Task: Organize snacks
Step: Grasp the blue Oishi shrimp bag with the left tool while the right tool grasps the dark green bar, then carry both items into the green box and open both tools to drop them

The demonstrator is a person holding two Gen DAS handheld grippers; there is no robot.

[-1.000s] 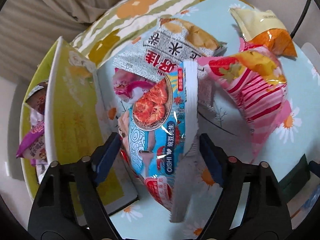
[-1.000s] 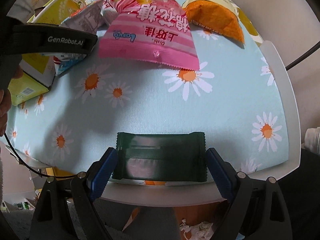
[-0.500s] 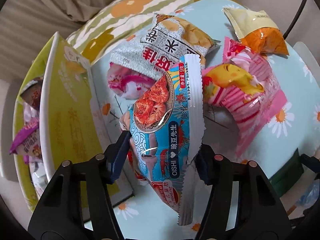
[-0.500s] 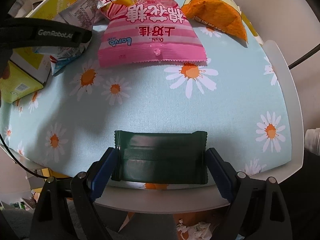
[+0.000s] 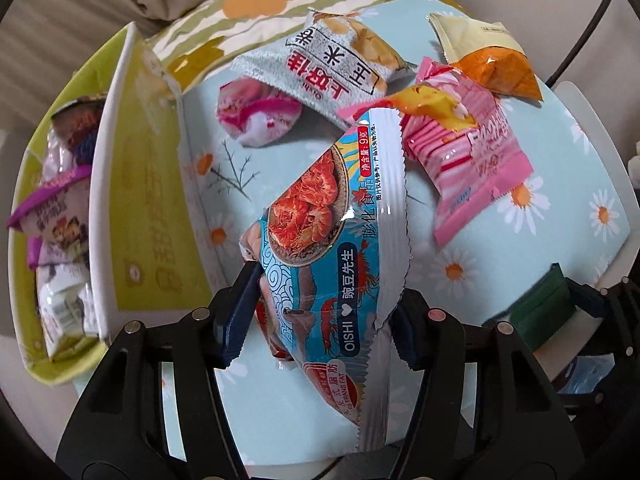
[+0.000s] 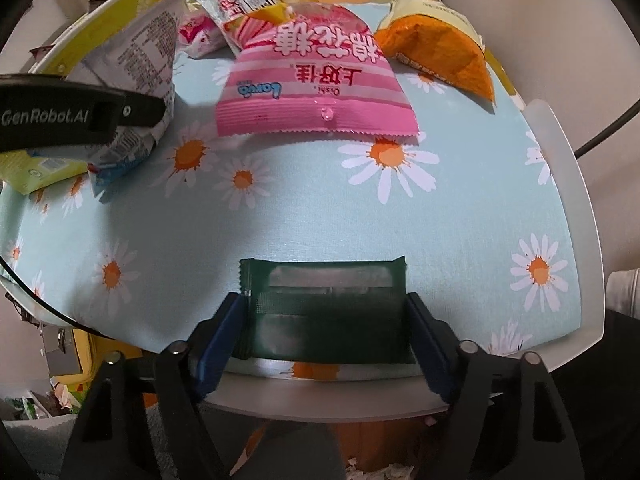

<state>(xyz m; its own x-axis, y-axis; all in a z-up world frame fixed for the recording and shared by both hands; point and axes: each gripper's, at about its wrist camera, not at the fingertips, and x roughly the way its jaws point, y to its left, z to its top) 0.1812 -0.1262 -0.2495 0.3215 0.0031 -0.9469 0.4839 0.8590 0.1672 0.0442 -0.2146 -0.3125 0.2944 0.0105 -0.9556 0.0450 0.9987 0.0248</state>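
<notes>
While the yellow-green cardboard box (image 5: pixel 152 216) waits with packets already inside, the left gripper (image 5: pixel 324 312) is clamped on the blue crinkly shrimp-cracker bag (image 5: pixel 320 256), lifted just right of that box; carry it clear over the box wall before letting go. Further right of the box, the right gripper (image 6: pixel 324 320), jaws just closing, hugs the flat dark green foil packet (image 6: pixel 326 308) at the table edge; squeeze evenly so it cannot slip off.

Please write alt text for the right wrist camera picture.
The right gripper, its jaws just closing, clasps a dark green packet lying on a daisy tablecloth. Behind lie a pink snack bag and an orange bag.
</notes>
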